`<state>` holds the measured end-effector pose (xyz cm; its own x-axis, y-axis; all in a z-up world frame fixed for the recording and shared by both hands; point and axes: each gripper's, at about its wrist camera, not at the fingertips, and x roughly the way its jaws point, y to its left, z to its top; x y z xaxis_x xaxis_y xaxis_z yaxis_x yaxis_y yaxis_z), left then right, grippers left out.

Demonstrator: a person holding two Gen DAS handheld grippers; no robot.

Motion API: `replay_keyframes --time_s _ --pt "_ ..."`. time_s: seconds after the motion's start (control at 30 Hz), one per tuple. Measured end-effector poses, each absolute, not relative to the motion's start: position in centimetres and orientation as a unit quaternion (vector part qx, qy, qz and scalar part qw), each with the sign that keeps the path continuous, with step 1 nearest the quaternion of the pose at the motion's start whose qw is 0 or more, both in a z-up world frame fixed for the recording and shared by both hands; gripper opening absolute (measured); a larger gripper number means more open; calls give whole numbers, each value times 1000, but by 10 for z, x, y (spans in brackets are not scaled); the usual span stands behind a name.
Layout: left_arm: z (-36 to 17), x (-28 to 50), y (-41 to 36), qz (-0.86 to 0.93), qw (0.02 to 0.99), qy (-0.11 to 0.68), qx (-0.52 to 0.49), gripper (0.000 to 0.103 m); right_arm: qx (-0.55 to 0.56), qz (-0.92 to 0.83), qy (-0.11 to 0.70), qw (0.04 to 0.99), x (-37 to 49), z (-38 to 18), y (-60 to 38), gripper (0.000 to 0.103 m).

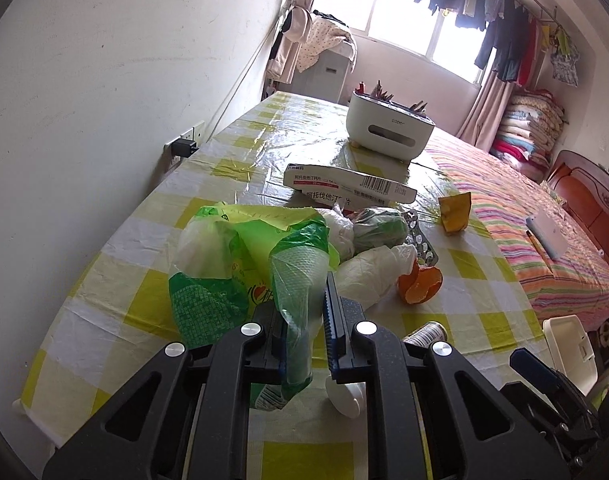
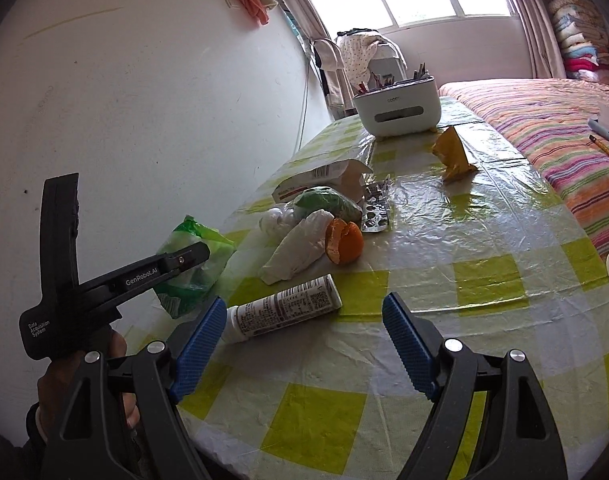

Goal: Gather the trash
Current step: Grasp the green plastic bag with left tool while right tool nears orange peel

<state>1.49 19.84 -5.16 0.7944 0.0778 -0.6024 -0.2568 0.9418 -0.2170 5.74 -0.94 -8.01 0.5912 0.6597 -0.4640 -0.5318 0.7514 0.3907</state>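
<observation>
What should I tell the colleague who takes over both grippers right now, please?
Left gripper: shut on the green plastic bag, held at the near end of the table.
Right gripper: open, holding nothing, low over the table with the white bottle lying just ahead of its left finger.
Still loose on the table: orange peel, crumpled white bag, blister pack, medicine box, yellow wrapper, a green bundle.
Done: bag in hand. Whether anything is already inside cannot be told.
Left: probably the bottle first, then the rest.
</observation>
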Motion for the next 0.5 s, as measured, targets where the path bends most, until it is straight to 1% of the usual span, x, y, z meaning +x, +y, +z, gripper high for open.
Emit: replay_keyframes --time_s 0.3,0.5 --pt "-51 8 202 75 936 306 -155 13 106 338 338 872 111 -75 -1 78" --pt "-50 5 206 70 936 306 -157 13 91 331 374 861 153 -83 17 78"
